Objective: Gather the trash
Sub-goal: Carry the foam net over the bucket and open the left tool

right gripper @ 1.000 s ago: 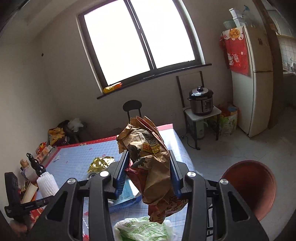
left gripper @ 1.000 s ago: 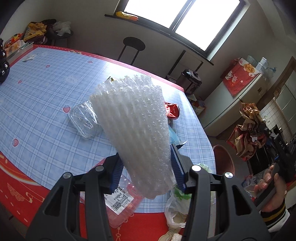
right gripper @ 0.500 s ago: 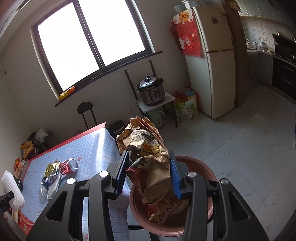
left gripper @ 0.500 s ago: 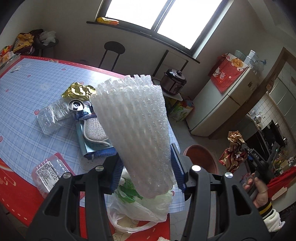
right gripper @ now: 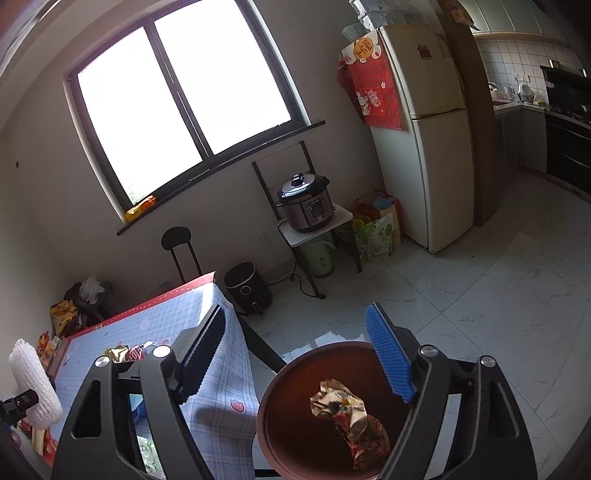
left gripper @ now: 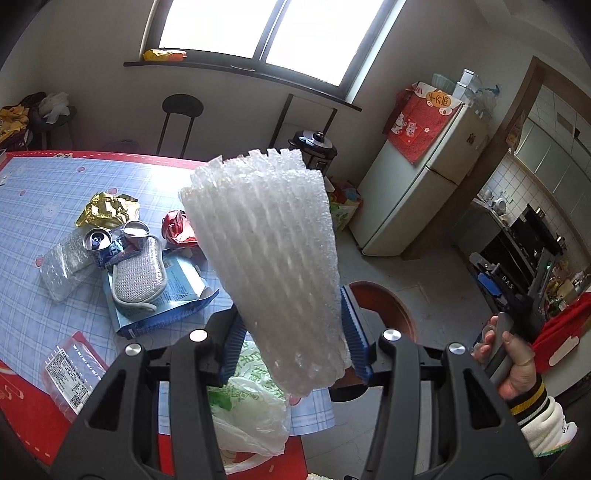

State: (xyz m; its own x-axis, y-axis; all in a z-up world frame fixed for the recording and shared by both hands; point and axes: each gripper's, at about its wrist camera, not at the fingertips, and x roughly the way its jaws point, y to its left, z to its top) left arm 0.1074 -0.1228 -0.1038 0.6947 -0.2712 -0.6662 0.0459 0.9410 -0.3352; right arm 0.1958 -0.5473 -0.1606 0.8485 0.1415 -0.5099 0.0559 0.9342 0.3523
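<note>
Kitchen-dining room, pale marble-look floor (right gripper: 480, 314), big window (left gripper: 258, 29), cream fridge (left gripper: 417, 195) with a red cloth draped over its top.

Left wrist view: tabletop (left gripper: 33, 206) under a blue plaid cover with a red border. Litter sits toward its right edge: gold foil wrapper (left gripper: 107, 208), crushed can (left gripper: 98, 242), grey scrubbing pad (left gripper: 138, 275) lying on a blue carton (left gripper: 177, 295), red wrapper (left gripper: 177, 230), clear plastic tray (left gripper: 64, 260). White plastic bag (left gripper: 251, 417) at the near right corner. Left tongs (left gripper: 291, 343) clamp a white foam fruit net (left gripper: 266, 258), standing upright. Right hand (left gripper: 506, 358) grips its handle beyond the tabletop's right edge.

Right wrist view: right tongs (right gripper: 295, 354) have just been opening and stand wide, nothing between them. Below, a brown basin (right gripper: 280, 424) on the floor, just off the tabletop's corner, holds a crumpled brown paper bag (right gripper: 351, 424). Pressure cooker (right gripper: 306, 203) on a small stand by the wall.
</note>
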